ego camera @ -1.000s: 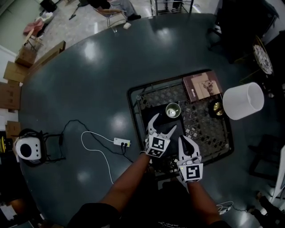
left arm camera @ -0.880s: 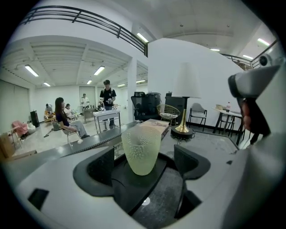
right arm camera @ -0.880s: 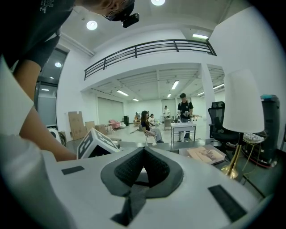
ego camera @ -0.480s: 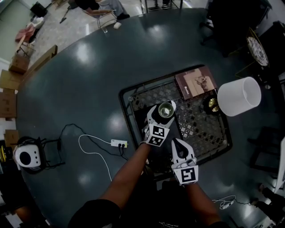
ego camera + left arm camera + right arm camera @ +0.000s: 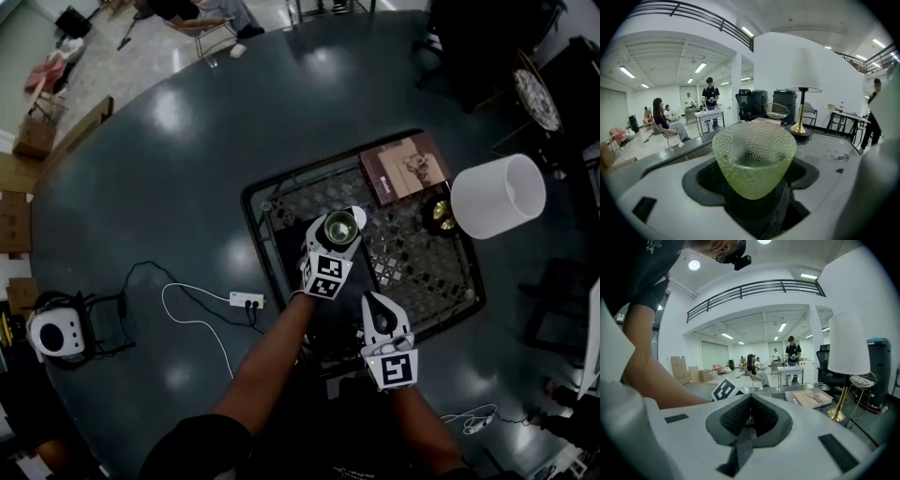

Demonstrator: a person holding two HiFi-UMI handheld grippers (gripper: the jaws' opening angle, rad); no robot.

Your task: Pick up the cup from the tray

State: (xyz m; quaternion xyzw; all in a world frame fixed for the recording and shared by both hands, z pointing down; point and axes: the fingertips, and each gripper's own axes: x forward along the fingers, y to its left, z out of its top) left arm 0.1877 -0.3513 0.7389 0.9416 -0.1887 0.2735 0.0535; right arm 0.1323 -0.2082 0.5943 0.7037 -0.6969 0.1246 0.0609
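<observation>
While closing round green cup (image 5: 339,228), upright in tray (image 5: 427,272) on table (image 5: 169,206): L gripper (image 5: 337,223) fingers either side, not clamped yet. R gripper (image 5: 375,307) fingers pinched together, empty, over tray's near edge.

Cup (image 5: 753,159): translucent pale green glass, wall covered in fine raised beads, glossy; tray (image 5: 422,272): black metal, open lattice floor, thin wire rim, dull sheen; table (image 5: 169,187): dark grey-blue top, smooth, glossy, ceiling lights reflected as bright patches; lamp shade (image 5: 497,195): white, matt, smooth, material not determinable; lamp base (image 5: 442,217): polished brass-coloured metal; book (image 5: 405,167): brown card cover, matt; cardboard box (image 5: 34,138): plain brown, matt.
</observation>
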